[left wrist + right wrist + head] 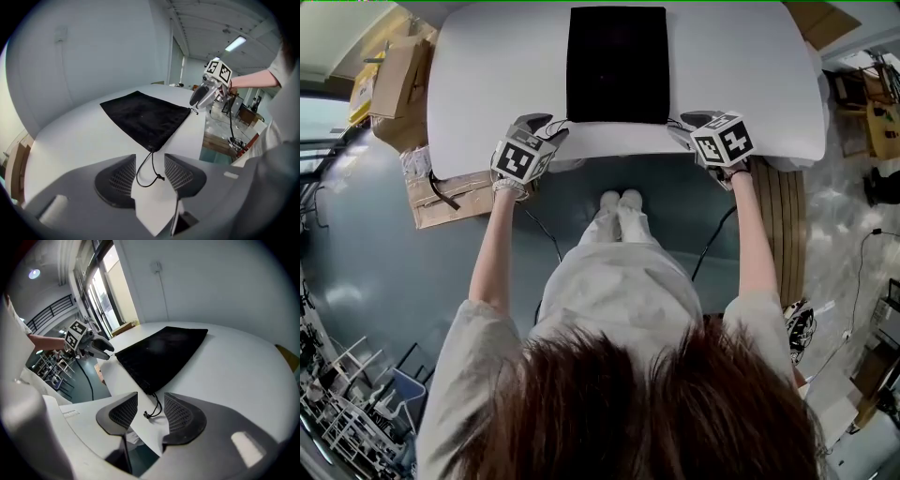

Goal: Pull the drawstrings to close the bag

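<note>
The grasp seems pending: the left gripper (150, 164) and right gripper (150, 405) are held with jaws spread, a slack drawstring loop (160, 177) lying unpinched between each pair. Next, each cord would need to be pinched and drawn outward from the bag (143, 119).

Bag (616, 64): black cloth, matt, with a fine nap and no sheen. Drawstrings (149, 171): thin black cord, smooth, knotted at the end. Table (487, 84): white top, smooth, with a soft satin sheen. Left gripper (150, 164) and right gripper (151, 404): grey moulded plastic shells, matt; pads (123, 180) dark and matt, with a fine grid texture. Marker cubes (523, 157): flat black-and-white print, matt. Boxes (398, 75): brown cardboard, dull and rough-looking. Floor (356, 281): grey-blue, smooth, glossy, catching the light. Person's clothing (609, 291): pale cloth, matt, softly creased.
</note>
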`<state>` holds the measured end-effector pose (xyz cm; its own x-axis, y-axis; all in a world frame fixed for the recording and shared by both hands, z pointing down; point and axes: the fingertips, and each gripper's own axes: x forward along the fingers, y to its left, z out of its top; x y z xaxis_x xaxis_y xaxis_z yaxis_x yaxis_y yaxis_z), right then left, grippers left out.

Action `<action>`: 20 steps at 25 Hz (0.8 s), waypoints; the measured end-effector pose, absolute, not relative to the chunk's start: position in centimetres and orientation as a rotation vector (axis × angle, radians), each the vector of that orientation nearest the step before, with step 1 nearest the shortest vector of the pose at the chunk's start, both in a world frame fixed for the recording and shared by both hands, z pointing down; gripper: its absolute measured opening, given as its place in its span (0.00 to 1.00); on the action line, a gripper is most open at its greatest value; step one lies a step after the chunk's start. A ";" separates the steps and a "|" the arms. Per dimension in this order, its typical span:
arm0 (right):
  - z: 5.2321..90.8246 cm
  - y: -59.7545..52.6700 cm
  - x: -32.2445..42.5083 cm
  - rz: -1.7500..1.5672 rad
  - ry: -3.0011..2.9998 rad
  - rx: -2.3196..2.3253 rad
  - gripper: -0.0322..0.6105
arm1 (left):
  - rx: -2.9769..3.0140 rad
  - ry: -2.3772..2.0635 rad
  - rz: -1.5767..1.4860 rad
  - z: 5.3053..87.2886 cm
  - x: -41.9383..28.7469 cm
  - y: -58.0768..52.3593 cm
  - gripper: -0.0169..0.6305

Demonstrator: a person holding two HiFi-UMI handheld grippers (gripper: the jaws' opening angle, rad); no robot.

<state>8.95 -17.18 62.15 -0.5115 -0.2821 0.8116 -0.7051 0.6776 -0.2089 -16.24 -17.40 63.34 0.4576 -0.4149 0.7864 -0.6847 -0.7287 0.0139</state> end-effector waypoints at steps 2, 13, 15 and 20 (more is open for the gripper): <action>62.9 -17.2 9.2 0.666 -2.062 0.737 0.35 | 2.389 -0.860 1.225 64.4 -16.2 -17.5 0.32; 64.8 -17.6 9.1 0.603 -1.983 0.638 0.32 | 2.355 -0.681 1.354 66.1 -15.9 -18.2 0.35; 64.8 -17.7 9.1 0.566 -1.965 0.625 0.30 | 2.352 -0.655 1.364 66.0 -15.8 -18.3 0.34; 64.7 -17.9 9.4 0.442 -1.902 0.632 0.23 | 2.337 -0.661 1.348 66.1 -15.9 -18.2 0.33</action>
<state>9.40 -17.91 64.72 -0.3245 -0.2265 0.9184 -0.6081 0.7937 -0.0191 -15.90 -18.19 66.09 0.4350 -0.2147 0.8745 -0.5599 -0.8251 0.0759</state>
